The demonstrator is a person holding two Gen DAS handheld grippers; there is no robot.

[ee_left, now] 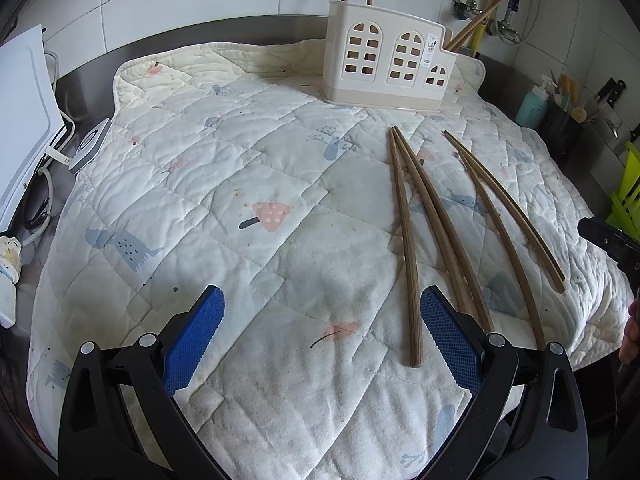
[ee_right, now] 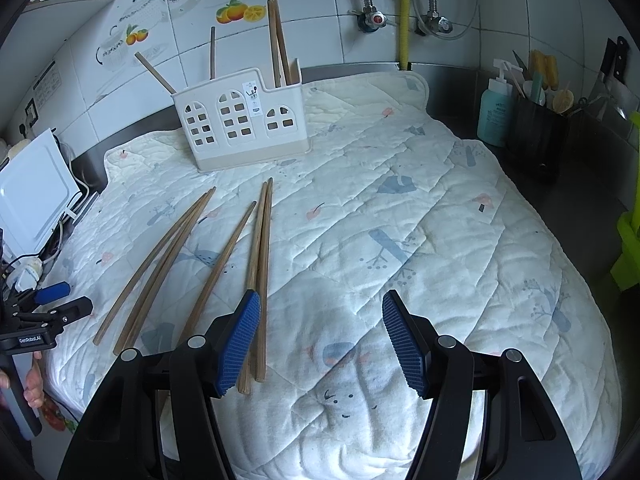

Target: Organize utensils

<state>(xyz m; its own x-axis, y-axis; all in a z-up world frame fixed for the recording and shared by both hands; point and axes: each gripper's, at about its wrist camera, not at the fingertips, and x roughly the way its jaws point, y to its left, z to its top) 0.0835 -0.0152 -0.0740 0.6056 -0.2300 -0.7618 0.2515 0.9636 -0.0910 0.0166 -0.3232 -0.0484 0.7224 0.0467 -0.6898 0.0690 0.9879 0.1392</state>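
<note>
In the left wrist view we look down on a quilted mat (ee_left: 248, 184) printed with mushrooms and animals, spread over a dark worktop (ee_left: 84, 88). At its far edge stands a cream utensil holder (ee_left: 384, 66) with window-shaped cutouts, and a few chopsticks already stand upright in it. To the left we see a white board (ee_left: 24, 120) and a small white square device (ee_left: 90, 148); to the right a teal bottle (ee_left: 532, 106) and a black container (ee_left: 564, 128) full of kitchen tools. Five loose chopsticks (ee_left: 436, 216) lie on the mat's right half, running from near the holder toward us. Our left tongs (ee_left: 320, 312) hang open over bare mat with nothing between the blue pads, and the nearest chopstick ends just beside the right pad. In the right wrist view the same holder (ee_right: 244, 128) sits at the back left against a tiled wall with fruit stickers, and water valves and a yellow hose (ee_right: 404, 12) run down the wall behind. The teal bottle (ee_right: 496, 114) and black container (ee_right: 540, 136) stand at the right. The chopsticks (ee_right: 260, 264) fan out on the left half of the mat (ee_right: 420, 220). Our right tongs (ee_right: 320, 308) are open and empty; two chopsticks pass just beside the left pad, outside the gap. At the left edge we see the other tongs (ee_right: 60, 300), held in a hand (ee_right: 32, 384).
</note>
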